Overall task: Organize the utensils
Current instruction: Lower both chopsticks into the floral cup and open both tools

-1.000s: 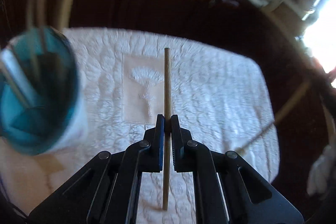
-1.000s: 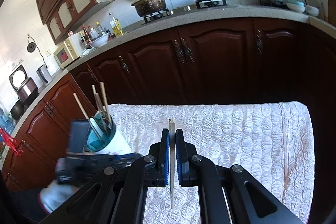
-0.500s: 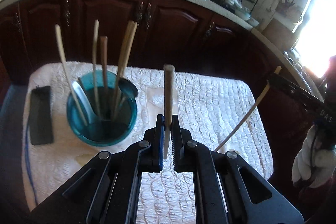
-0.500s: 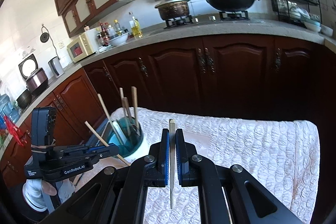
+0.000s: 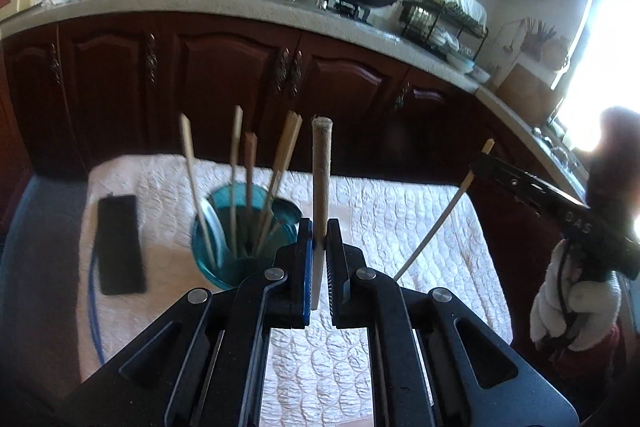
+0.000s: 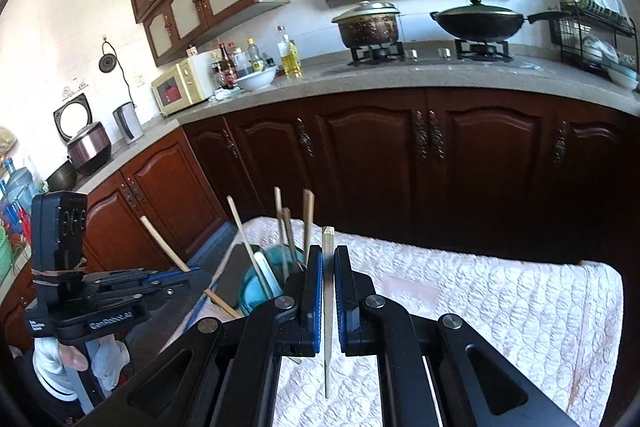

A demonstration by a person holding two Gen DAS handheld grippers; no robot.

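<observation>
My left gripper (image 5: 319,231) is shut on a round wooden chopstick (image 5: 321,171) that stands nearly upright, lifted above the quilted white cloth (image 5: 400,211). Just left of it stands a teal cup (image 5: 224,263) holding several chopsticks and spoons. My right gripper (image 6: 328,259) is shut on a thin pale chopstick (image 6: 328,307), also raised; in the left wrist view that chopstick (image 5: 436,223) slants up to the right gripper (image 5: 480,163). In the right wrist view the teal cup (image 6: 256,279) sits left of my fingers, and the left gripper (image 6: 182,273) holds its chopstick (image 6: 164,245) at the far left.
A black phone-like slab (image 5: 120,243) lies on the cloth left of the cup, with a blue cable (image 5: 94,311) near it. Dark wooden cabinets (image 6: 400,155) and a counter with a pot (image 6: 370,25) and wok (image 6: 478,21) stand behind the table.
Both grippers have risen from the cloth with their chopsticks. The left view has tilted up and pulled back from the cup, so the counter and stove show. The right gripper lifted too.
</observation>
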